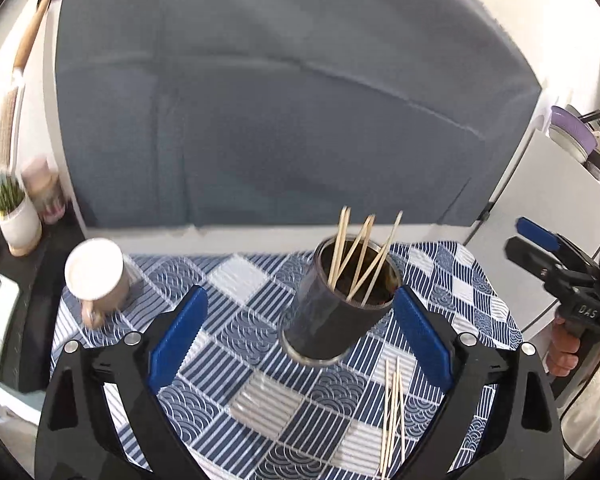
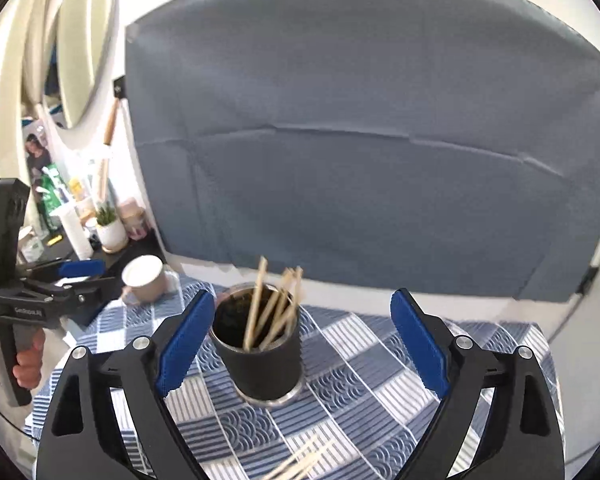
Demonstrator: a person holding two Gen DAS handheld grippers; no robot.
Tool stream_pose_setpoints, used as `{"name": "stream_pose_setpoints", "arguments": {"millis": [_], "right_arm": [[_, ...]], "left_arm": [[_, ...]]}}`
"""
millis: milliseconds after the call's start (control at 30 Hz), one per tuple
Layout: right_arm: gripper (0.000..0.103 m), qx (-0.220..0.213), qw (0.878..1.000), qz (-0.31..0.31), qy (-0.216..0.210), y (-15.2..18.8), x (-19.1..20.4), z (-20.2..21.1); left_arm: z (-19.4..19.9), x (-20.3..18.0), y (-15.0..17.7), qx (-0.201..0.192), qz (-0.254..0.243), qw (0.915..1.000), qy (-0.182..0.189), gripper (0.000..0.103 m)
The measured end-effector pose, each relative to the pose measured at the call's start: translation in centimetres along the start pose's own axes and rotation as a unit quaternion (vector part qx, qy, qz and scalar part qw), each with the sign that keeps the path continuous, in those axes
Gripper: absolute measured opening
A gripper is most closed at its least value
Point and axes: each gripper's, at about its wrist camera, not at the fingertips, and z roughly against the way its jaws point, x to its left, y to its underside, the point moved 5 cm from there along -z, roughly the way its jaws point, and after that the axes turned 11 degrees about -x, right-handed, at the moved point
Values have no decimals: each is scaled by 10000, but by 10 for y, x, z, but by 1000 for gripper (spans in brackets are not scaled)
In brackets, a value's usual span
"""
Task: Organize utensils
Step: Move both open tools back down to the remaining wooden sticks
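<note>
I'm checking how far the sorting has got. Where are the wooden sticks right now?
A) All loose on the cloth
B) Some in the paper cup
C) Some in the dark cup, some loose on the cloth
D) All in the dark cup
C: several sticks stand in the dark cup, while another bunch lies loose on the cloth in front of it.

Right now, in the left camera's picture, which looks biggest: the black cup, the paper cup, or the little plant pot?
1. Black cup, biggest.
2. Paper cup.
3. Plant pot, smallest.

The black cup is nearest the camera, so its real size against the others is unsure.
</note>
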Motion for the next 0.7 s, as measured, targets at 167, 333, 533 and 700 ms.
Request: {"name": "stream_pose_setpoints", "arguments": {"millis": [167, 333, 533, 700], "right_arm": [[87, 284, 9990, -74, 352, 27, -12, 8], [87, 689, 9948, -326, 680, 65, -27, 13], [87, 1201, 9861, -596, 986, 115, -37, 14], [87, 1513, 9800, -704, 1088, 148, -34, 12]], "left_arm": [[-15, 9, 27, 420, -77, 9991, -77, 93], [-34, 12, 61, 919, -105, 9957, 7, 94], [-53, 11, 94, 1394, -162, 9899, 176, 94], [-69, 6, 117, 1782, -267, 9832, 293, 94]]}}
